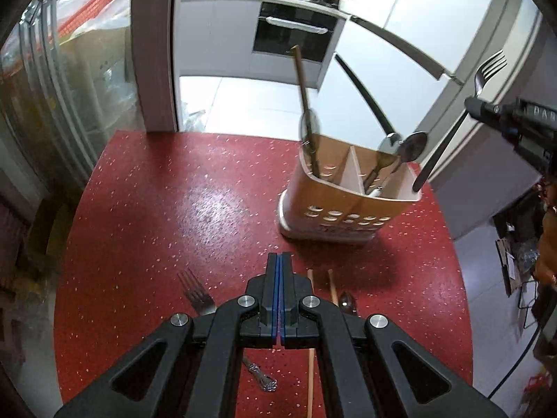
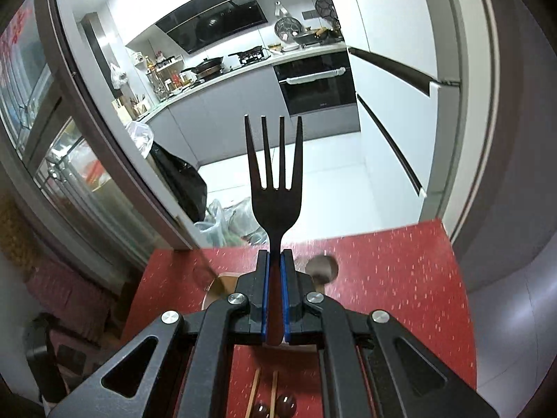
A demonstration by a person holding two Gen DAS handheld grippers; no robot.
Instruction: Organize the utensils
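Nearest you, your left gripper (image 1: 280,261) is closed on nothing, low over the red counter (image 1: 174,209). A silver fork (image 1: 198,294) lies just left of it, 2 chopsticks (image 1: 330,285) just right. Farther on stands the caddy (image 1: 348,202), holding spoons (image 1: 414,144). Your right gripper (image 2: 276,257) clamps a black fork (image 2: 275,188) by the handle, tines up, its handle end beside the caddy's right rim.

You're working in a home kitchen. Beyond the red speckled table (image 1: 174,209) you can see a built-in oven (image 2: 315,83), a gas stove with pans (image 2: 249,54), a range hood (image 2: 216,17) and grey cabinets (image 2: 222,111).
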